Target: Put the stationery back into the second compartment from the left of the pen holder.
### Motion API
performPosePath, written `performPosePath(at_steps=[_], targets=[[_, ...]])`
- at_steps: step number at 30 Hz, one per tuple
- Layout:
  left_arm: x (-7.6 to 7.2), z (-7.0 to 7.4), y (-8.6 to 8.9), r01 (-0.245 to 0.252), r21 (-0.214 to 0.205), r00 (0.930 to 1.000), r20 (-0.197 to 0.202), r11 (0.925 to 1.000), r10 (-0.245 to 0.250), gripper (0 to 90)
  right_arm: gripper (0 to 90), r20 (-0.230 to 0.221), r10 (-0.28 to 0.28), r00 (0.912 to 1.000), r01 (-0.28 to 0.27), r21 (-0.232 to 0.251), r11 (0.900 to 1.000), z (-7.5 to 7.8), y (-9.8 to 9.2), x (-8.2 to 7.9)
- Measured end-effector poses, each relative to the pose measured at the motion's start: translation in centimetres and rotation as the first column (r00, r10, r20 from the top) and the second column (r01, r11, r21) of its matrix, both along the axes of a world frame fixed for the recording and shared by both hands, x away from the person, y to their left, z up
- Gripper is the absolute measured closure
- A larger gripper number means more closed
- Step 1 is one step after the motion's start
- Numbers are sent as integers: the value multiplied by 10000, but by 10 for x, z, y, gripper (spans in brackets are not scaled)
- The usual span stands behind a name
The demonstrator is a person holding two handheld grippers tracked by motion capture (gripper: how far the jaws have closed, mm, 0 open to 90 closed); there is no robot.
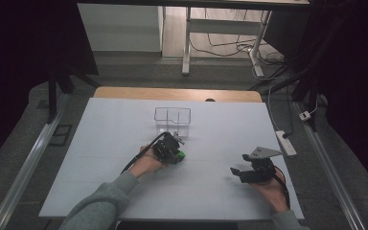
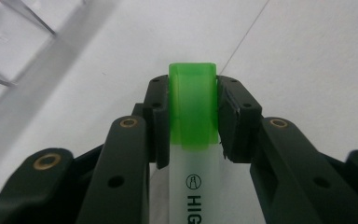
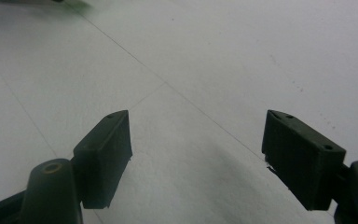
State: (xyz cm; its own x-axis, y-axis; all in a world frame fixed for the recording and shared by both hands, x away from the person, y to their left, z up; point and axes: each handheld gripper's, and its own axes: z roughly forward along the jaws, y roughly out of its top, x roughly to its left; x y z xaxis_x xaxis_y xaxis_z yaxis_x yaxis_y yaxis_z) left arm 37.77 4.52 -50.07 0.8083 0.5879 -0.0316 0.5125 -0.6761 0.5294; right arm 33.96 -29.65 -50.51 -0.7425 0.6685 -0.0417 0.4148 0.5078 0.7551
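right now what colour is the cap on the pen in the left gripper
Bright green cap on a pale pen; clearest in the left gripper view.

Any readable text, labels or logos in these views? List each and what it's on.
"HIG": black capitals on the white barrel of the highlighter, cut off by the bottom edge of the left gripper view; the left gripper is clamped on its green cap.
A small black logo mark sits just above those letters; too small to make out.
High view and right gripper view: no legible text.
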Motion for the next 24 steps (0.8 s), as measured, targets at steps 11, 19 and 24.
performPosePath(at_steps=[11, 19, 24], targets=[[0, 25, 21, -115, -930, 9990, 424, 9956, 155, 667, 238, 14, 37, 10000, -37, 40, 10000, 0, 0, 0], [-1, 40, 35, -211, -1487, 9969, 722, 9887, 321, 668, 237, 47, 18, 10000, -18, 7, 10000, 0, -1, 0], [-2, 45, 42, -244, -1712, 9952, 890, 9849, 401, 667, 237, 11, 26, 10000, -26, -21, 10000, 0, -1, 0]])
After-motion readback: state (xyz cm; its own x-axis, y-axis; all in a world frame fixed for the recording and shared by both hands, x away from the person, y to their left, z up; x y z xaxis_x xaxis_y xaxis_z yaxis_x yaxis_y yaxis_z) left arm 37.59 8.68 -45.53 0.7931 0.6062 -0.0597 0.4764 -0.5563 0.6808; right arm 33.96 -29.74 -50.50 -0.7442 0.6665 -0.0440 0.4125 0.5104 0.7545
